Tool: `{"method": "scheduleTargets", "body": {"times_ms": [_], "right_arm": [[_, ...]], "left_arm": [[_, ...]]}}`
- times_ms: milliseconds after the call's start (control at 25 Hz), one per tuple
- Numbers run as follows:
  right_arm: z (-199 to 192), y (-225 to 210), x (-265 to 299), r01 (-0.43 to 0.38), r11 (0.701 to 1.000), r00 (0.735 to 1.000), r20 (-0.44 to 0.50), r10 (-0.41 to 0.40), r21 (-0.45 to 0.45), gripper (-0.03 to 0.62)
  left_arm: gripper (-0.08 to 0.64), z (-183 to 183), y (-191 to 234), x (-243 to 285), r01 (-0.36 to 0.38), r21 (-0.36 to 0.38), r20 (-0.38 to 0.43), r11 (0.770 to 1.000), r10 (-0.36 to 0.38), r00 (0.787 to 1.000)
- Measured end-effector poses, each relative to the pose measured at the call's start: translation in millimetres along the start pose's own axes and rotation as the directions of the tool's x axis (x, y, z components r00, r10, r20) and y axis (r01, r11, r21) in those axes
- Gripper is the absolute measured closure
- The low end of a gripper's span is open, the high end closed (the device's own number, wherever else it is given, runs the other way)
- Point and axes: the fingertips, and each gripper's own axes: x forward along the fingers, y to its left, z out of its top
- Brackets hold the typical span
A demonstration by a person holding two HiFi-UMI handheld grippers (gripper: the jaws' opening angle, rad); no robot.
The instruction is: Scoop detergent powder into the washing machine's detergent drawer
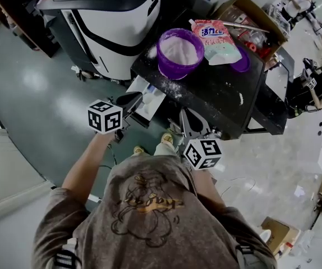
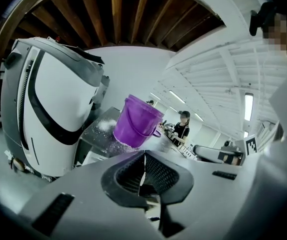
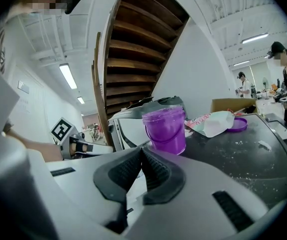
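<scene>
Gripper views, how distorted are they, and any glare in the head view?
Left gripper view: heavy fisheye, dark corners, purple bucket sharp. Right gripper view: same bending, ceiling light blown out. Head view: dim, soft glare patches on the floor.

The person is wearing a grey-brown short-sleeved T-shirt (image 1: 150, 206) that is carrying a dark line-drawn cartoon figure with orange lettering across it. Striped trim is showing at both sleeve ends. Pale trousers (image 1: 164, 148) and yellowish shoes (image 1: 167, 137) are peeking out beyond the hem. The left gripper (image 1: 136, 98) and the right gripper (image 1: 185, 114) are each bearing a white cube (image 1: 105, 116) printed with black square markers. Up close, each gripper body is showing smooth pale grey plastic with black ridged slots. The fingers (image 2: 156, 171) are showing black, with cross-hatched rubber faces.
</scene>
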Motion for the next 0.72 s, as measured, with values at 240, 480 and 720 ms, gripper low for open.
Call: {"method": "scheduleTargets", "body": {"times_ms": [240, 480, 720], "right_arm": [[-2, 1, -2, 0.004, 1.0, 1.0, -0.001, -0.004, 0.001, 0.591], [-4, 2, -3, 0.008, 1.0, 1.0, -0.002, -0.008, 0.0, 0.591], [-6, 3, -5, 0.009, 1.0, 1.0, -0.001, -0.009, 0.0, 0.591]], "left_arm": [[0.537, -24, 4, 7, -0.043, 0.094, -0.046, 0.995, 0.047, 0.998], [0.537, -36, 2, 11, -0.058, 0.214, -0.071, 0.975, 0.075, 0.995], [0.537, -45, -7, 17, -0.023, 0.34, -0.089, 0.94, 0.057, 0.994]]}}
